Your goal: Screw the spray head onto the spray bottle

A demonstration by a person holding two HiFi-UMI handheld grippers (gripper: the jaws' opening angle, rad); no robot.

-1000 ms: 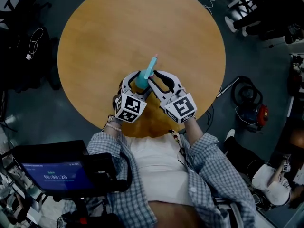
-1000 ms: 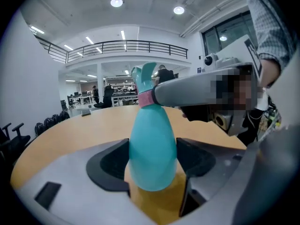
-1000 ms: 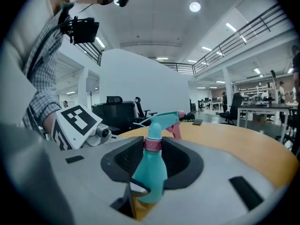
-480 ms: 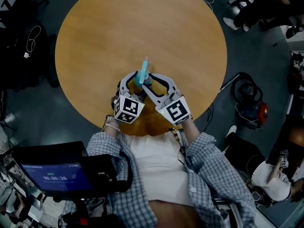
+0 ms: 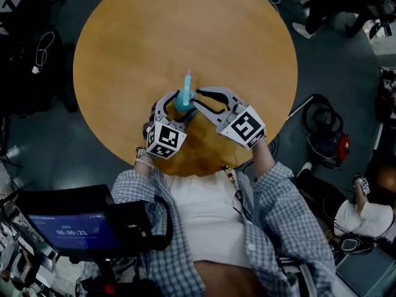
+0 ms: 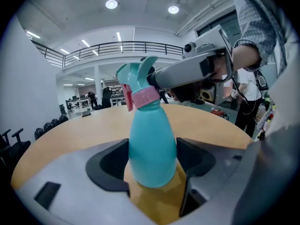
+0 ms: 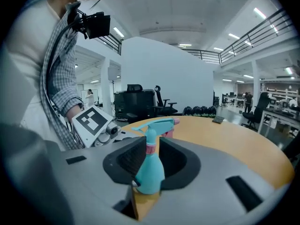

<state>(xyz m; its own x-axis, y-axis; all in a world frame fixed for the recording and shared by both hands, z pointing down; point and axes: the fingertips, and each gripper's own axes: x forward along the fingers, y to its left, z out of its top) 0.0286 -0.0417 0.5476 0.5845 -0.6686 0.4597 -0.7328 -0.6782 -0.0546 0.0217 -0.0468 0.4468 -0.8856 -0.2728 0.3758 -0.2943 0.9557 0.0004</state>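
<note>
A teal spray bottle (image 5: 183,99) stands upright near the front of the round wooden table (image 5: 154,30). Its teal spray head (image 5: 188,79), with a pink collar (image 6: 145,96), sits on the neck. My left gripper (image 5: 180,106) is shut on the bottle's body (image 6: 152,144), a pad pressing each side. From the right, my right gripper (image 5: 195,101) reaches in at the bottle's top. Its jaws have just been closing and now clamp the pink collar (image 7: 151,148) below the spray head (image 7: 157,124). One right finger (image 6: 178,71) shows behind the head.
A screen on a stand (image 5: 74,228) is at my lower left. On the floor to the right are a red and blue machine (image 5: 325,141) and a seated person (image 5: 365,218). A small dark object (image 7: 218,119) lies at the table's far edge.
The right gripper has swung round the bottle's top, its marker cube moving right and up. The nozzle now points more straight away from me. The left gripper and bottle stayed put.
</note>
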